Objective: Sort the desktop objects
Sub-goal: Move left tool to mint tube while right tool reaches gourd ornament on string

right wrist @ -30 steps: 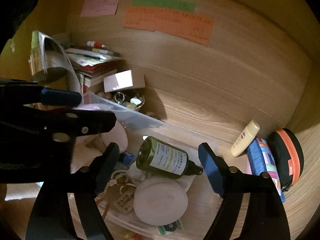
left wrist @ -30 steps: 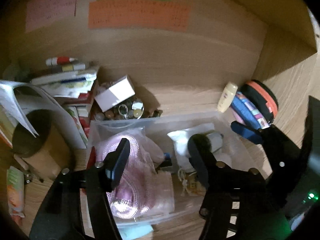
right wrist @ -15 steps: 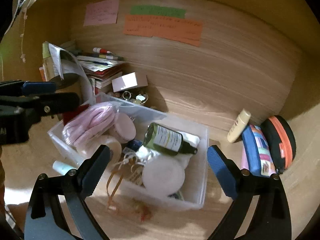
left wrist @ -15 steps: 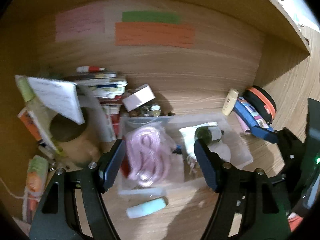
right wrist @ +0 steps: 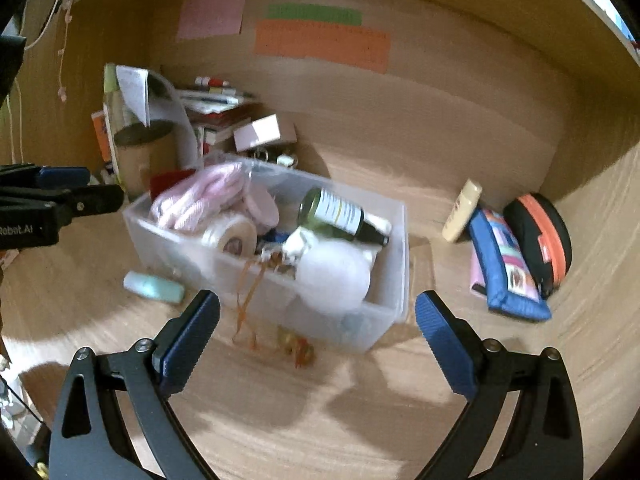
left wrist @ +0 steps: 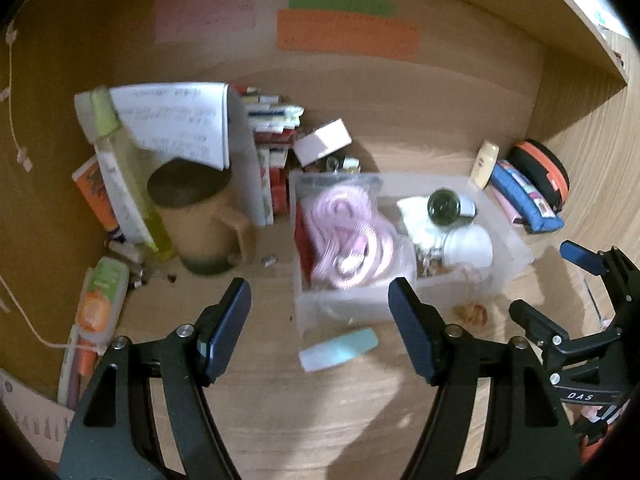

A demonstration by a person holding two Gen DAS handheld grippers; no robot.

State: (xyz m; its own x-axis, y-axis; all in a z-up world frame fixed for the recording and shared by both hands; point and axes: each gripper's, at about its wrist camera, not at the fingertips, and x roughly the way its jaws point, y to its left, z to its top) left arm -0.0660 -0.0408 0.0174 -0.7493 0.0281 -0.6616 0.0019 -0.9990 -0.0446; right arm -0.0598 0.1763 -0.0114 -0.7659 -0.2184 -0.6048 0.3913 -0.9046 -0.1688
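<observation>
A clear plastic bin [left wrist: 516,258] [right wrist: 396,240] stands on the wooden desk. It holds a pink bundle [left wrist: 348,232] [right wrist: 200,200], a dark green bottle [left wrist: 446,204] [right wrist: 340,214], a white round lid [right wrist: 332,276] and a tape roll [right wrist: 236,236]. A pale teal tube [left wrist: 340,348] [right wrist: 154,286] lies on the desk in front of the bin. My left gripper [left wrist: 320,320] is open and empty, in front of the bin. My right gripper [right wrist: 316,334] is open and empty, at the bin's near wall.
A tan mug [left wrist: 200,220], papers and stacked books [left wrist: 272,148] stand at the left. A small white box [left wrist: 322,140], a cream bottle [right wrist: 462,210], a blue pencil case [right wrist: 504,264] and a black-and-orange pouch [right wrist: 540,236] sit near the back wall. Orange string [right wrist: 248,308] hangs over the bin.
Both grippers have pulled back and up from the bin, so the whole bin and more of the desk show. Both were open and empty throughout.
</observation>
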